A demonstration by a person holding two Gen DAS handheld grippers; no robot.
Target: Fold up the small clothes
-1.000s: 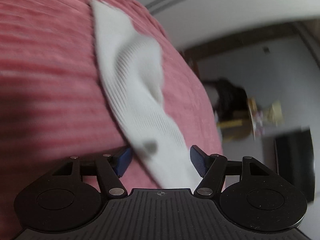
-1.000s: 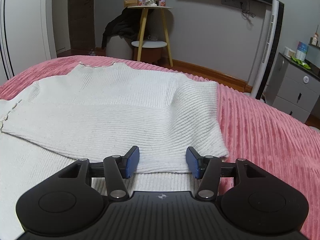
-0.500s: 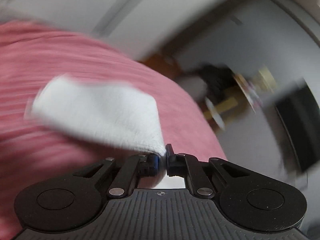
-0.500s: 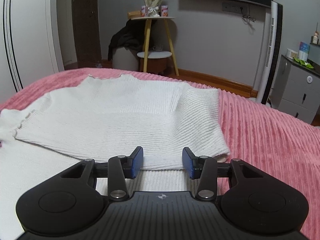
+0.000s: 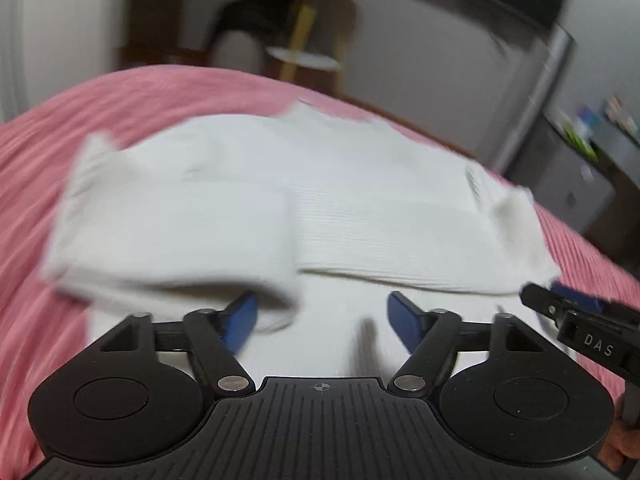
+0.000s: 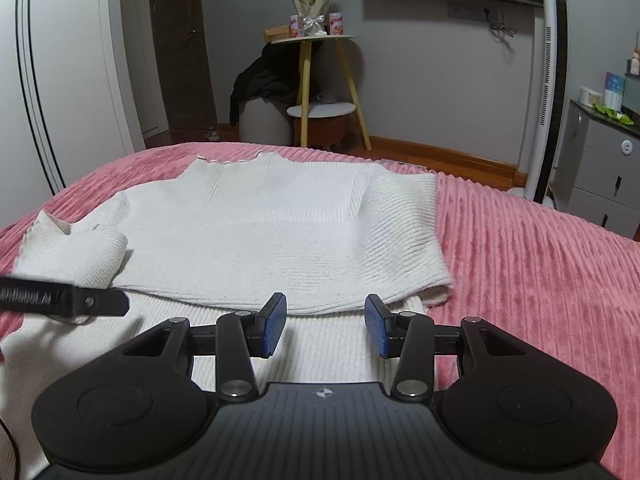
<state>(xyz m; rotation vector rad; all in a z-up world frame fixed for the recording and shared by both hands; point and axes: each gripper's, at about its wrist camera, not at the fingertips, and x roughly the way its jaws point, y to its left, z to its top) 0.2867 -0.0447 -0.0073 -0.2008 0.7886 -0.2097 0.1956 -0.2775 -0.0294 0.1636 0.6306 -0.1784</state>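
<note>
A white ribbed sweater (image 6: pixel 280 232) lies flat on the pink bedspread (image 6: pixel 520 248), both sleeves folded across its body. In the blurred left wrist view the sweater (image 5: pixel 320 184) fills the middle, its left sleeve (image 5: pixel 172 232) lying folded in front of my left gripper (image 5: pixel 322 318), which is open and empty just above the hem. My right gripper (image 6: pixel 326 326) is open and empty over the hem near the right sleeve cuff (image 6: pixel 424 280). The left gripper's finger (image 6: pixel 96 302) shows at the left by the left sleeve (image 6: pixel 72 256).
Beyond the bed's far edge stand a wooden side table (image 6: pixel 316 80) with a bouquet, a round stool with dark clothes (image 6: pixel 264 120), a tall white fan (image 6: pixel 548 96) and a grey cabinet (image 6: pixel 604 168). A wardrobe (image 6: pixel 60 80) is on the left.
My left gripper carried the left sleeve across onto the sweater's body, then opened and let it go. The right gripper stayed open over the hem and rose slightly.
</note>
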